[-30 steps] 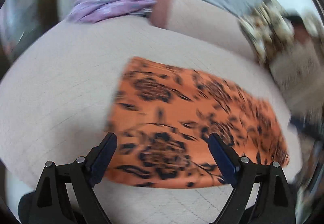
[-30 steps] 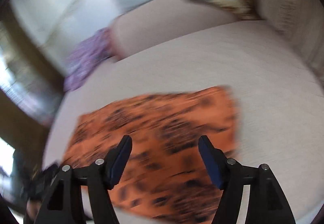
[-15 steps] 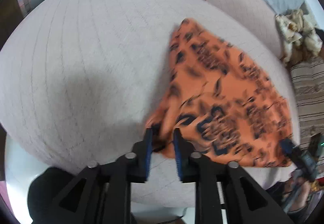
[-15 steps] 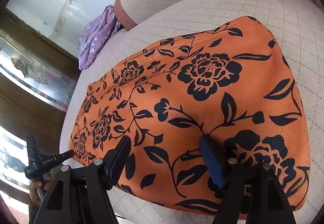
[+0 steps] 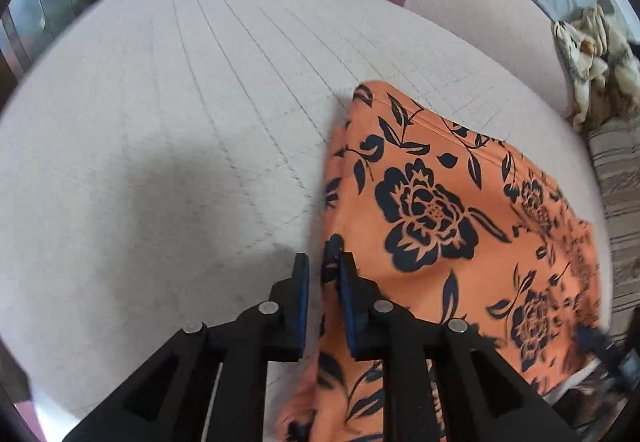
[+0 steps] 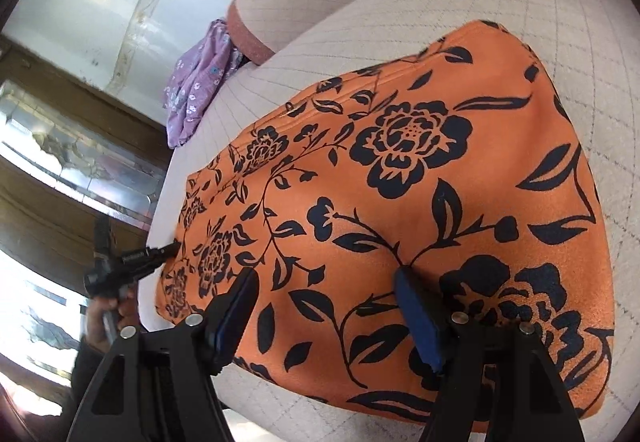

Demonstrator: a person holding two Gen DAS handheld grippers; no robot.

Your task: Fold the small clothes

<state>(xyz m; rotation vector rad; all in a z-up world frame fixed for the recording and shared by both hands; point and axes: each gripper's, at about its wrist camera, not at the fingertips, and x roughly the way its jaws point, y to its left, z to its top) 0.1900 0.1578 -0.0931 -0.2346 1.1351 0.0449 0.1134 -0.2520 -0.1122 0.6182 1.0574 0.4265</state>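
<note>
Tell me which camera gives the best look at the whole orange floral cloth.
The right wrist view: the orange floral cloth lies spread across the cushion, nearly every edge visible. The left wrist view shows only its left part, its near corner pinched in the left tongs.

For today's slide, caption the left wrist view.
Left gripper pinches the near edge of the orange floral cloth on the beige quilted cushion.

Right tool [image 6: 326, 284] spread wide over the orange floral cloth [image 6: 420, 178] lying on the beige cushion [image 6: 560, 2]
</note>
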